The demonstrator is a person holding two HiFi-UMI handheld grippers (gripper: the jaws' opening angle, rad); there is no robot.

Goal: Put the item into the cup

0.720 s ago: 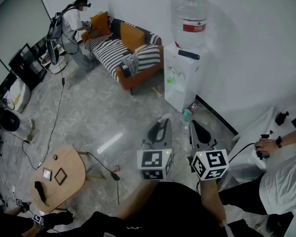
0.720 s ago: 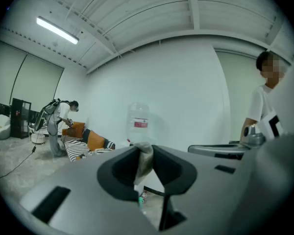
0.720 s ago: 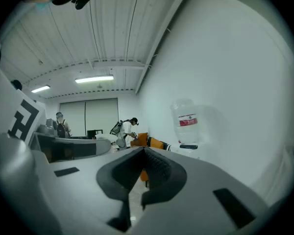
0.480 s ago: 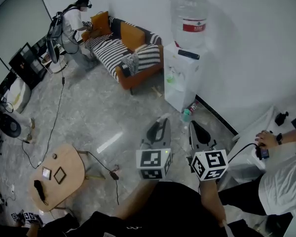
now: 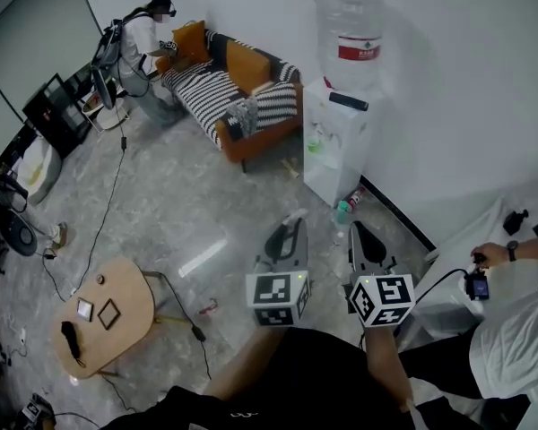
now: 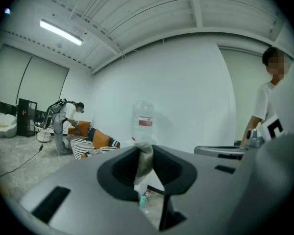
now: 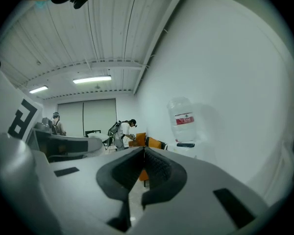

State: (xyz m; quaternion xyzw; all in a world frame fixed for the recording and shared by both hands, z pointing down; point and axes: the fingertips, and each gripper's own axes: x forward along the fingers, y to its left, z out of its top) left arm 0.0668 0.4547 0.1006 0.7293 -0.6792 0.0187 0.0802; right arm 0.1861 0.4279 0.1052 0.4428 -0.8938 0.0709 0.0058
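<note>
In the head view my left gripper (image 5: 292, 219) is held out over the grey floor, aimed at the water dispenser (image 5: 334, 150). A small pale, crumpled item (image 6: 144, 161) sticks up between its pads, which are shut on it. Its whitish tip (image 5: 296, 213) also shows in the head view. My right gripper (image 5: 359, 233) is alongside on the right, shut with nothing between its pads; in the right gripper view (image 7: 142, 153) its jaws meet. I cannot make out a cup in any view.
A striped sofa with orange cushions (image 5: 238, 97) stands left of the dispenser, and a person (image 5: 143, 43) bends over it. A small bottle (image 5: 341, 211) stands on the floor by the dispenser. A round wooden table (image 5: 103, 316) is at lower left. A person in white (image 5: 511, 343) is at right.
Both grippers have stayed almost still. The black cable near the wooden table has shifted on the floor. The hand at the right has moved a little, and the dark object it holds is lower.
</note>
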